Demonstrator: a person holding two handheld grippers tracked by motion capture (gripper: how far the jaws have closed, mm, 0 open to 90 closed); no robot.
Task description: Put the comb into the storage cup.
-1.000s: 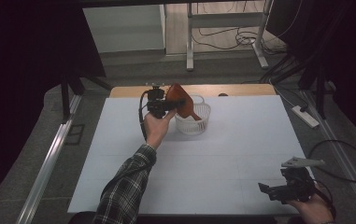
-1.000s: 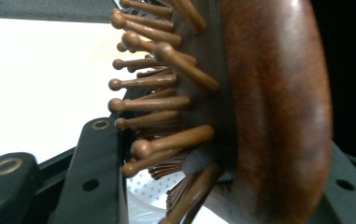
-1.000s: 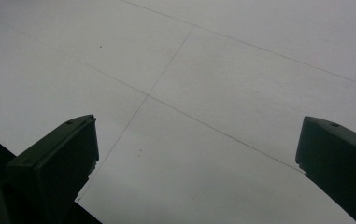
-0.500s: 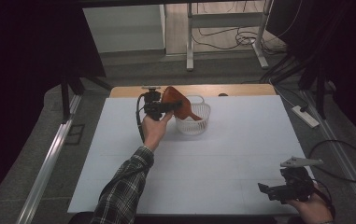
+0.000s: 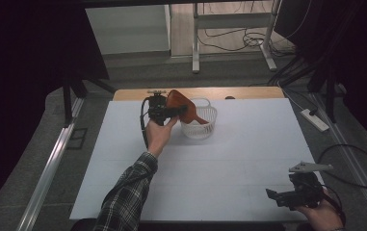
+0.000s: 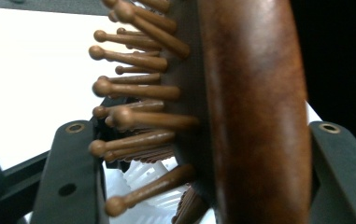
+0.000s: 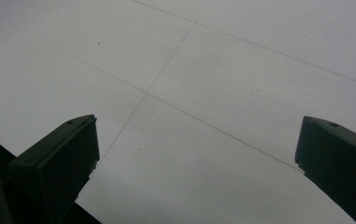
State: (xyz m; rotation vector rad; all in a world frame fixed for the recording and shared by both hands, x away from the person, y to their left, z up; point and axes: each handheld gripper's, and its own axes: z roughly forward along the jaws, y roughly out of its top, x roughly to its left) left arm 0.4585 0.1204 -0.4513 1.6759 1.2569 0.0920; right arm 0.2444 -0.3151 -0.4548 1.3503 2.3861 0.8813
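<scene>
Working on a white desk [image 5: 219,178]; white ribbed basket [image 5: 201,129] at far centre, with a brown wooden hairbrush [image 5: 181,103] tilted over its left rim, handle end dipping inside. Judged stiff and light to moderate in weight: hard polished back, likely slippery against smooth pads, while the ball-tipped pins [image 6: 138,88] would give a little and are the part most easily bent. Best taken across the paddle head, back to pin side, as now, or at the narrower handle; not by the pins alone. Left claw [image 5: 171,111] astride the head, jaws just been opening, brush between them, grip apparently slackened; cannot confirm whether the pads are quite clear. Right claw [image 5: 275,196] parked at near right, well apart, jaws wide and holding nothing. From the high view: overall layout, brush tilt relative to the basket, separation of the two hands. From the left gripper view: hairbrush [image 6: 255,112] edge-on, pins pointing at one jaw, glossy back beside the other, basket ribs [image 6: 143,186] directly below. From the right gripper view: claw [image 7: 199,121] spread over bare desk surface with faint seam lines.
</scene>
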